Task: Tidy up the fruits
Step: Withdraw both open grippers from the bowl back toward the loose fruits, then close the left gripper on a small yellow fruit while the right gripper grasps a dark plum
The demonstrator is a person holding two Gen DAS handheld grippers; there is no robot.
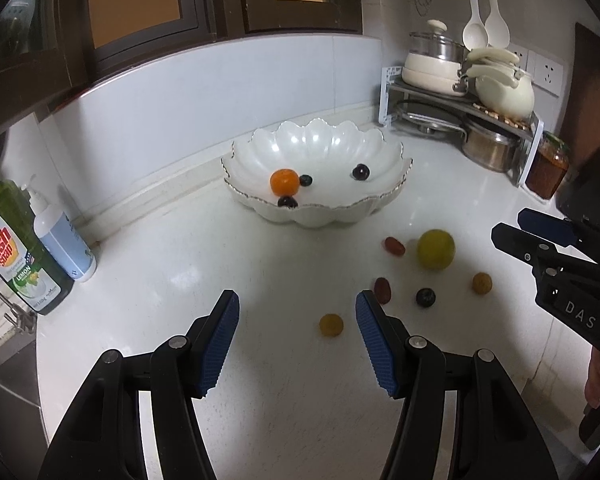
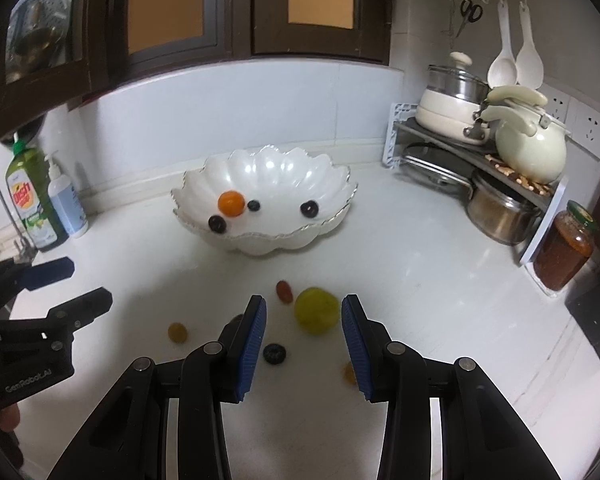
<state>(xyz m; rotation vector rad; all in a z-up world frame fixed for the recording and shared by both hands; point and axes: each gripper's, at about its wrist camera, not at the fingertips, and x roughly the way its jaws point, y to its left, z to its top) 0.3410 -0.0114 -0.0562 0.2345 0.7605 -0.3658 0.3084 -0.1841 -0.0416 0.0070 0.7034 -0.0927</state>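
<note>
A white scalloped bowl [image 1: 340, 152] [image 2: 284, 176] stands on the white counter and holds an orange fruit [image 1: 285, 182] [image 2: 231, 203] and three dark berries. In front of it lie a green fruit [image 1: 436, 249] [image 2: 316, 309], red grape tomatoes [image 1: 394, 245] [image 2: 284, 290], small yellow fruits [image 1: 331, 324] [image 2: 177, 332] and a blueberry [image 1: 425, 297] [image 2: 275, 353]. My left gripper [image 1: 296, 320] is open and empty above the counter, a yellow fruit just ahead between its fingers. My right gripper [image 2: 304, 322] is open and empty, the green fruit just beyond its tips.
A dish soap bottle [image 1: 16, 248] and a pump bottle [image 1: 62, 240] stand at the left by the sink. At the back right, a rack [image 2: 500, 168] holds pots and a kettle, with a sauce jar [image 2: 566, 246] beside it.
</note>
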